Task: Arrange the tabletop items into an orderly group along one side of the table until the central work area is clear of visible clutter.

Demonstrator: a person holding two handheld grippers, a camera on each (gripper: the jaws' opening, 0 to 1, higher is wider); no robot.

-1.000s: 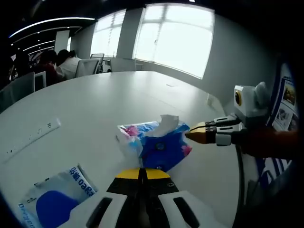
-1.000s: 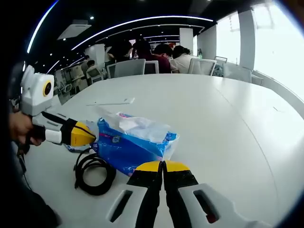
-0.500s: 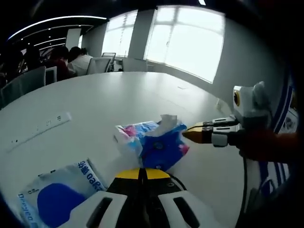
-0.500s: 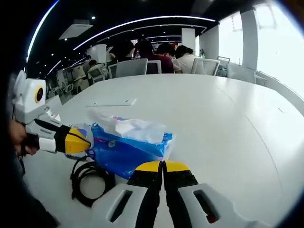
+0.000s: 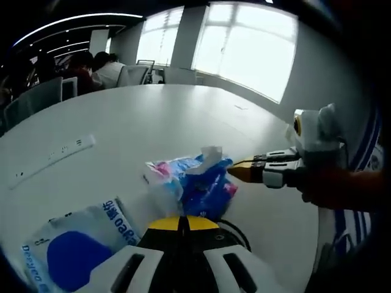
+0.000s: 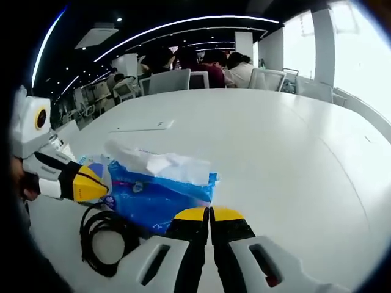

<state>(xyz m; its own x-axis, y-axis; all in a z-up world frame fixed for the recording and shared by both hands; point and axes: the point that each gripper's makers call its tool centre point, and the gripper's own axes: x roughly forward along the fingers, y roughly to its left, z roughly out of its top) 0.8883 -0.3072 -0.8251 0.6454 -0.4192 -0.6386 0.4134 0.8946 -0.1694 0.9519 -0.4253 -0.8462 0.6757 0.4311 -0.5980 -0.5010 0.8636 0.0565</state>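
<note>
A blue tissue pack (image 5: pixel 201 183) with white tissue sticking out lies on the white table (image 5: pixel 140 122); in the right gripper view the tissue pack (image 6: pixel 156 192) sits just beyond my right gripper (image 6: pixel 209 215), which is shut and empty. My left gripper (image 5: pixel 182 223) is shut with nothing in it, close behind the pack. A coiled black cable (image 6: pixel 101 241) lies next to the pack, and the cable (image 5: pixel 229 229) peeks out beside my left jaws. A white and blue wipes packet (image 5: pixel 67 253) lies at the lower left. The right gripper (image 5: pixel 241 173) enters from the right; the left gripper (image 6: pixel 91 182) enters from the left.
A white power strip (image 5: pixel 52 160) lies farther out on the table (image 6: pixel 275 140); the same strip (image 6: pixel 142 126) appears beyond the tissue pack. People sit on chairs (image 6: pixel 165 82) at the table's far side. Bright windows (image 5: pixel 244 49) line the wall. A hand (image 5: pixel 336 189) holds the right gripper.
Both cameras have shifted slightly, so the tissue pack sits a little closer to each gripper. The cable coil shows more in the left gripper view. Both grippers stay shut.
</note>
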